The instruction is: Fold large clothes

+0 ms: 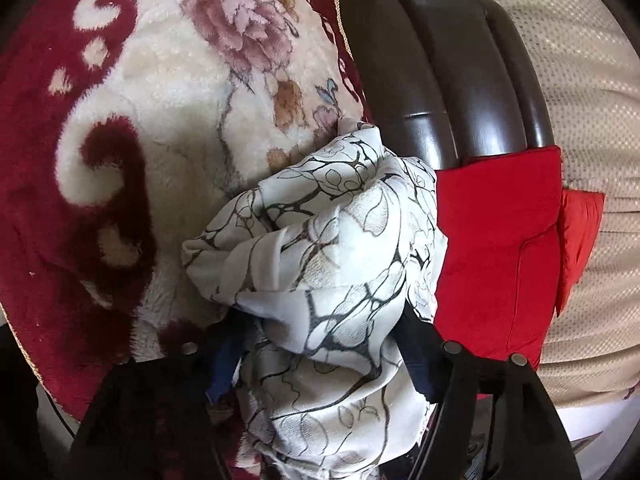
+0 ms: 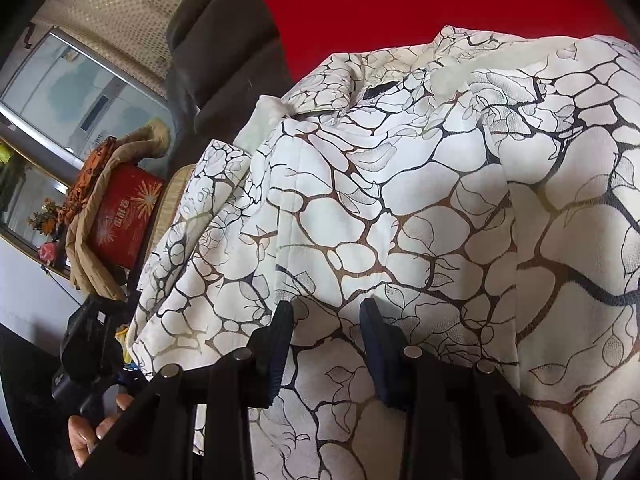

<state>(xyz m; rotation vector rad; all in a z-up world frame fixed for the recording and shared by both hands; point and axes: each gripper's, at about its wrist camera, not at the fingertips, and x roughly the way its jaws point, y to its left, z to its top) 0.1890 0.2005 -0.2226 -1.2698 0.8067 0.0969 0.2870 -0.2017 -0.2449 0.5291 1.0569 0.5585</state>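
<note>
The garment is white with a black and brown branch-and-leaf print. In the left wrist view it is a bunched wad [image 1: 328, 248] that fills the space between the fingers of my left gripper [image 1: 320, 328], which is shut on it. In the right wrist view the garment [image 2: 400, 208] spreads wide and flat with its collar at the top. My right gripper [image 2: 326, 316] hovers over it with its jaws apart; the cloth lies beneath them, not pinched.
A plush red and cream floral blanket [image 1: 140, 128] lies at left. A dark brown headboard [image 1: 452, 80] stands behind. A red cloth [image 1: 500, 248] lies at right, also in the right view [image 2: 400, 0]. A red box [image 2: 124, 216] stands at left.
</note>
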